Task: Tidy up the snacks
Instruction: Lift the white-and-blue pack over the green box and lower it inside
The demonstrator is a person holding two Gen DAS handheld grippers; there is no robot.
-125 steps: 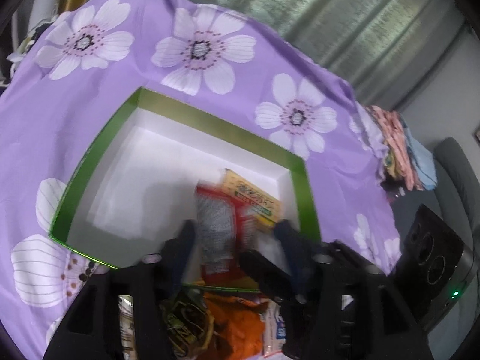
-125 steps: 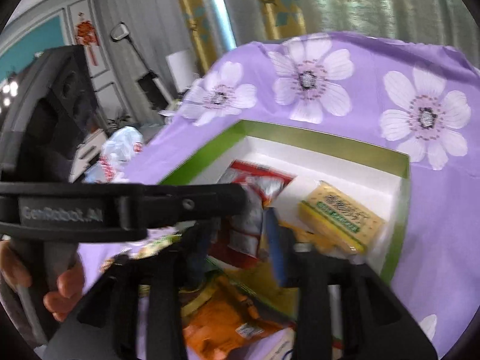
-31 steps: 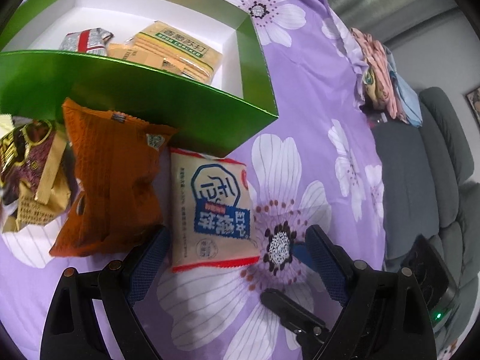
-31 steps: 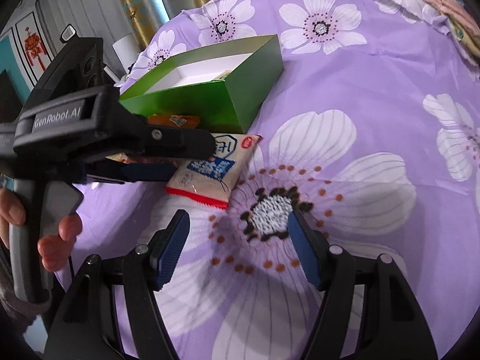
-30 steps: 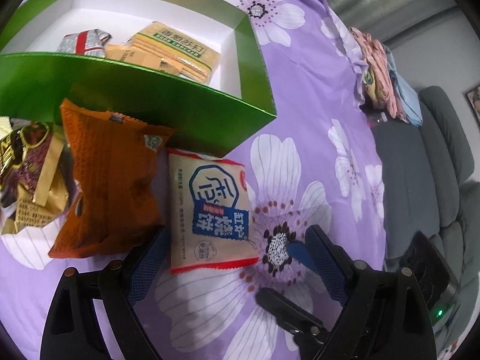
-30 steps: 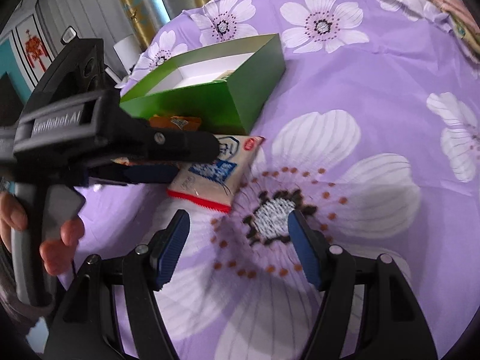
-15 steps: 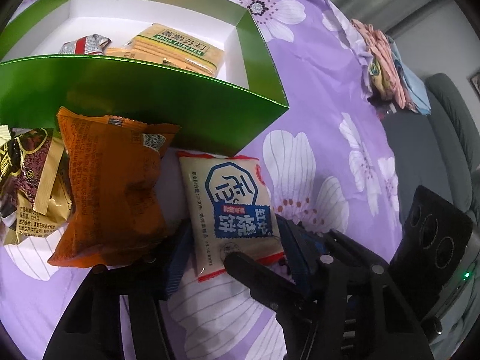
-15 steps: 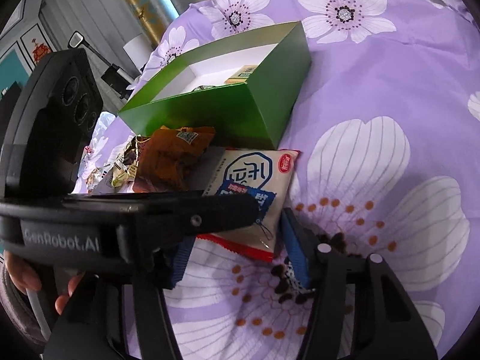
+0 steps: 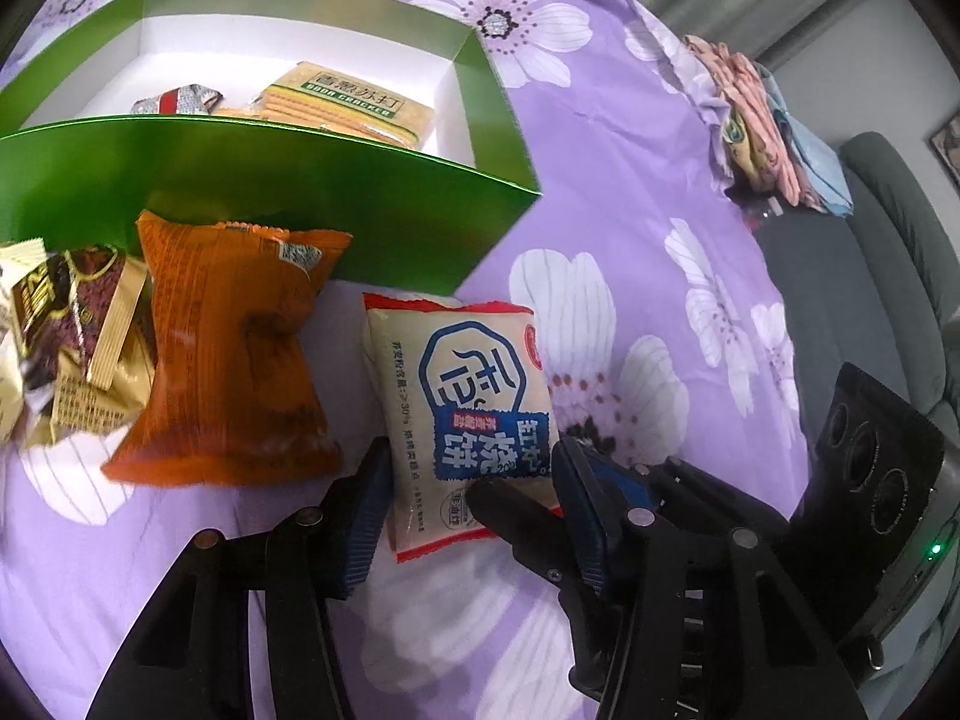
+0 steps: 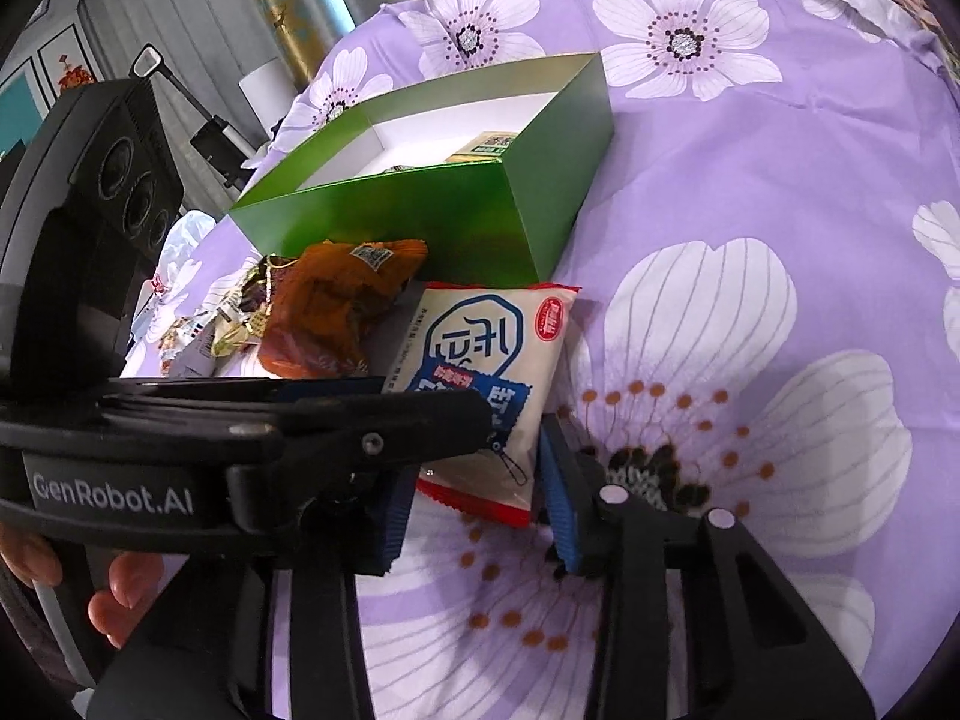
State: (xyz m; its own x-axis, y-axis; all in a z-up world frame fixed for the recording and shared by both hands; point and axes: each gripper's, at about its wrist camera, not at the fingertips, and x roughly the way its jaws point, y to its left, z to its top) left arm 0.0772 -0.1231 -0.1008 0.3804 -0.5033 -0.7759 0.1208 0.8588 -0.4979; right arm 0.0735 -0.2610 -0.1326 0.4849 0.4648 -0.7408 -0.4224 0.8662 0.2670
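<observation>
A cream snack packet with a blue logo and red edges (image 9: pixel 465 396) lies flat on the purple flowered cloth, just in front of the green box (image 9: pixel 270 180). My left gripper (image 9: pixel 474 510) is open with its blue pads on either side of the packet's near end. My right gripper (image 10: pixel 480 510) is open too, and its pads straddle the same packet (image 10: pixel 486 360) from the other side. The box (image 10: pixel 420 222) holds a yellow cracker pack (image 9: pixel 354 99) and a red and silver wrapper (image 9: pixel 177 102).
An orange snack bag (image 9: pixel 222 354) and a gold and brown packet (image 9: pixel 66 348) lie left of the cream packet. Folded clothes (image 9: pixel 762 120) sit at the cloth's far right edge, with a grey sofa (image 9: pixel 888 252) beyond. The left gripper's body (image 10: pixel 90 240) fills the right wrist view's left side.
Both grippers have moved forward and narrowed around the cream packet, which lay ahead of the fingers a second ago. The packet has not been lifted.
</observation>
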